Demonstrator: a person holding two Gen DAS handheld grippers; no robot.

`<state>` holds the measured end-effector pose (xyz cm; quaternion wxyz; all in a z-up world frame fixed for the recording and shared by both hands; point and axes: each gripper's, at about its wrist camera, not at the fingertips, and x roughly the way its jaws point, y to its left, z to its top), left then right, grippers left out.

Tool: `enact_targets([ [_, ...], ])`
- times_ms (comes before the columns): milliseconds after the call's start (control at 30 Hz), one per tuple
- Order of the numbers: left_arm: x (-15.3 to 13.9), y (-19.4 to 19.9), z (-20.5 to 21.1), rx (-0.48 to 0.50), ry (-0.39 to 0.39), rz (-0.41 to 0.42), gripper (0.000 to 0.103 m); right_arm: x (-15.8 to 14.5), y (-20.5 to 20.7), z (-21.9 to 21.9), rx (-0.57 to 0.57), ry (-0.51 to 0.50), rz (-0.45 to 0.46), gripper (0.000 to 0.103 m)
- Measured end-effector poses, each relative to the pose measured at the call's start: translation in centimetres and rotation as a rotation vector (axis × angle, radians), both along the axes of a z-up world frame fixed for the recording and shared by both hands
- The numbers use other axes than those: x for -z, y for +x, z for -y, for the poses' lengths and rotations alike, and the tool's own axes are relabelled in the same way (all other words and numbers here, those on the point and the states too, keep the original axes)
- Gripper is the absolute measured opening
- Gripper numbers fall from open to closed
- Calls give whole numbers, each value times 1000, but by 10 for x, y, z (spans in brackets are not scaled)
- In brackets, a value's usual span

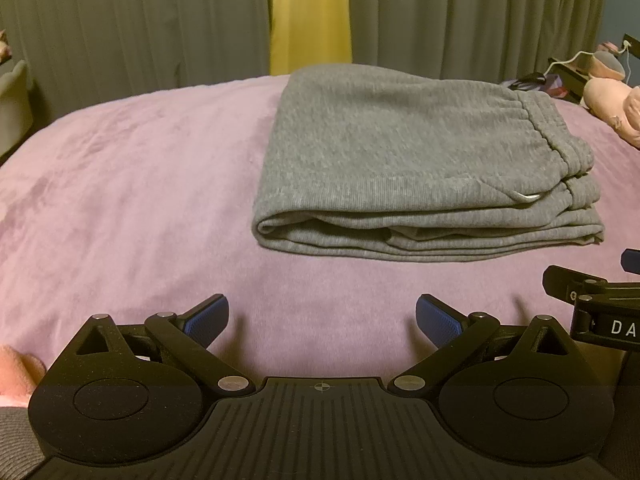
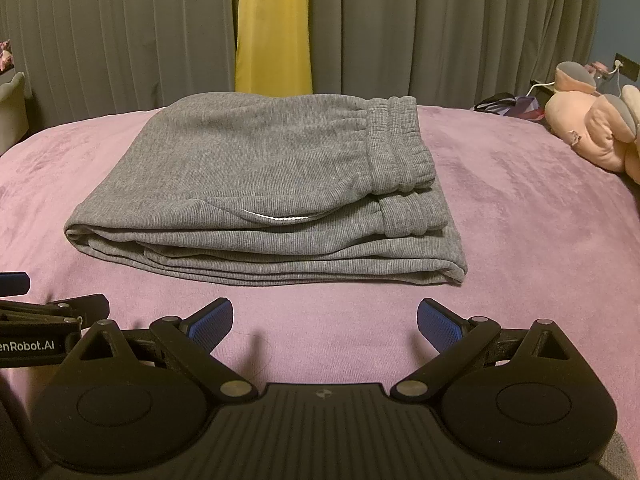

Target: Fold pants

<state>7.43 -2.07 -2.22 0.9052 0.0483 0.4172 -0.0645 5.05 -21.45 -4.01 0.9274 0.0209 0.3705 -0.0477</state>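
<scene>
Since the grey pants (image 2: 256,184) lie stacked in a compact bundle (waistband uppermost) on the pink blanket (image 2: 520,240), the folding is judged finished, with the left gripper (image 1: 322,316) and right gripper (image 2: 325,320) held wide and empty.

Folded pants (image 2: 256,184) on the bed (image 2: 520,240) (waistband rightward), plush toy (image 2: 596,136) far right, curtains (image 2: 440,28) behind

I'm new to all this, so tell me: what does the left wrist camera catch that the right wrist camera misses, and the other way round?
Only the left wrist view shows a bit of pink plush at its lower left edge. Only the right wrist view shows the wall socket with a white cable plugged in. Both share the folded grey pants on the purple blanket, grey curtains with a yellow strip, a pink stuffed toy, and each open tool: left, right.
</scene>
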Motion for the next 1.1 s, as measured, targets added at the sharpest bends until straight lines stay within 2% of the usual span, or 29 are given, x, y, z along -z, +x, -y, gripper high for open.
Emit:
enact_targets([
  [1100,-2,-1,-1,-6,-5,10,102,0,0,0,2,-5,-4,99],
])
